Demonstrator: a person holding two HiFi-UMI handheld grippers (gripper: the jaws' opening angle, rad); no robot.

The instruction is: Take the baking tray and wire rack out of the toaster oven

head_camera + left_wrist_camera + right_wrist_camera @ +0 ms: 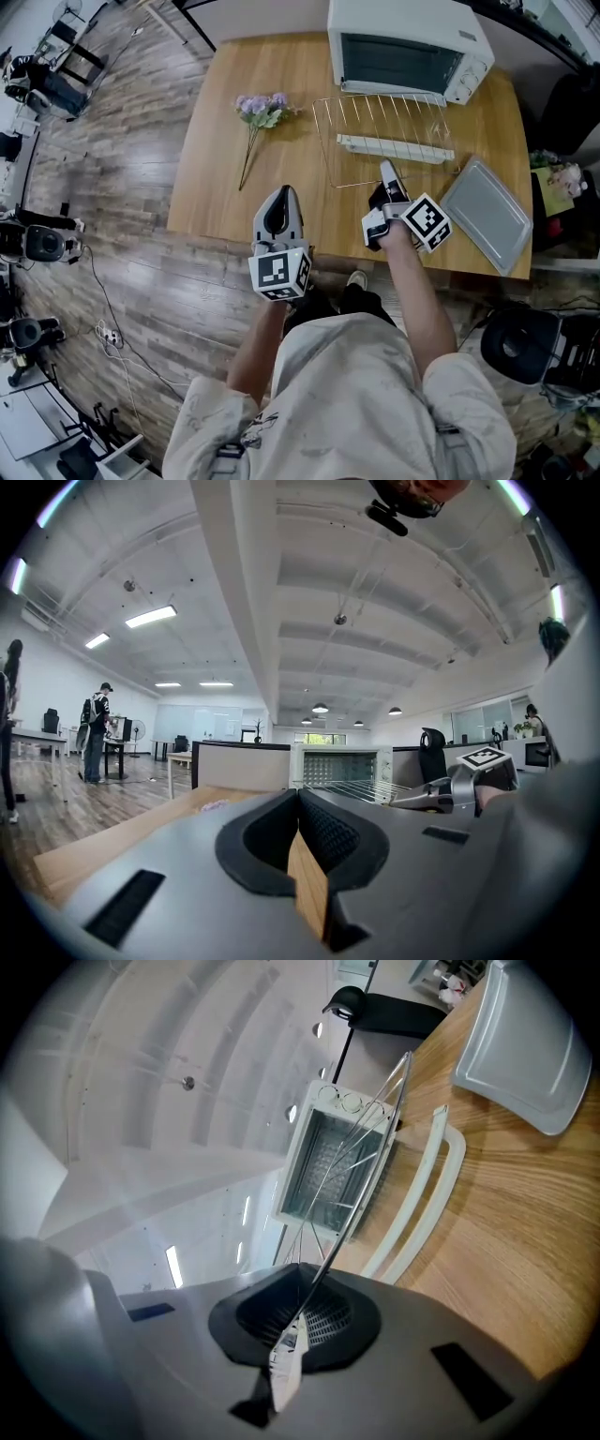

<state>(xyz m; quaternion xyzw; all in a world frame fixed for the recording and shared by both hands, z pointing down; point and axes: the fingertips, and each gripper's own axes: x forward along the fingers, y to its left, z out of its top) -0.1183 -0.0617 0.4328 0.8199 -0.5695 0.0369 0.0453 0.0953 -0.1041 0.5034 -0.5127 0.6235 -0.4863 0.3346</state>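
On my wooden worktop [217, 192] a sprig of pale purple flowers [261, 110] lies near the left edge. Beside the worktop I see plank floor [122, 187], with cables [105, 305] on it.

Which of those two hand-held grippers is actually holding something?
The right gripper: its jaws pinch the near edge of the wire rack. The left gripper has its jaws together on nothing.

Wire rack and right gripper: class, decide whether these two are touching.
Touching. The right gripper view shows the right gripper with its jaws shut on the front rod of the wire rack, which runs straight between the pads.
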